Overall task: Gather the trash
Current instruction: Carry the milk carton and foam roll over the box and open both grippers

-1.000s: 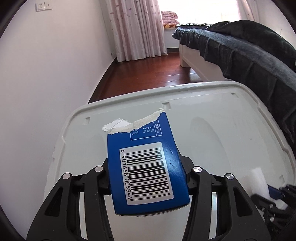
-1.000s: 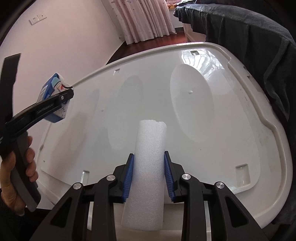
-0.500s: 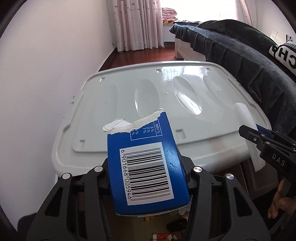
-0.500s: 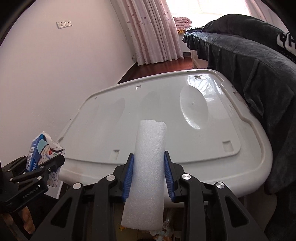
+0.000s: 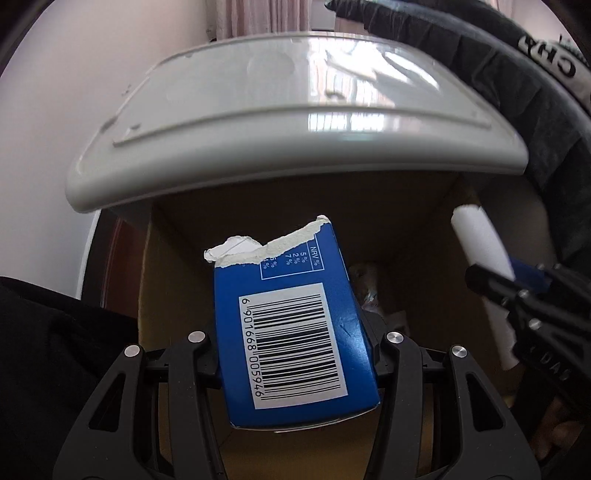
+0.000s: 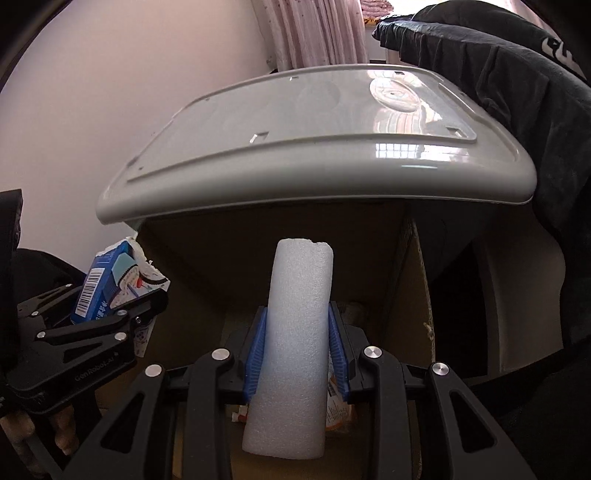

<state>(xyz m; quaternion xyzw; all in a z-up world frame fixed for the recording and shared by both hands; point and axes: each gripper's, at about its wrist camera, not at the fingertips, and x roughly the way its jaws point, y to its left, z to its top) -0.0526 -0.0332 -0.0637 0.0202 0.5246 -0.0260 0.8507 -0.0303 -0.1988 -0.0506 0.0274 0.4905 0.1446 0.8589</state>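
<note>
My left gripper is shut on a torn blue carton with a barcode facing the camera. It hangs over an open brown cardboard box that stands below the near edge of a white plastic lid. My right gripper is shut on a white foam roll, blue pads against its sides, above the same box. In the right wrist view the left gripper with the carton sits at the left. In the left wrist view the foam roll shows at the right.
Wrappers and scraps lie in the bottom of the box. A dark blanket hangs at the right, close to the lid. A pale wall and pink curtains stand behind. A hand holds the left gripper's handle.
Both grippers have pulled back off the white lid and sunk toward its near edge, so the open cardboard box now fills the view beneath them. Carton and foam roll stay gripped.
</note>
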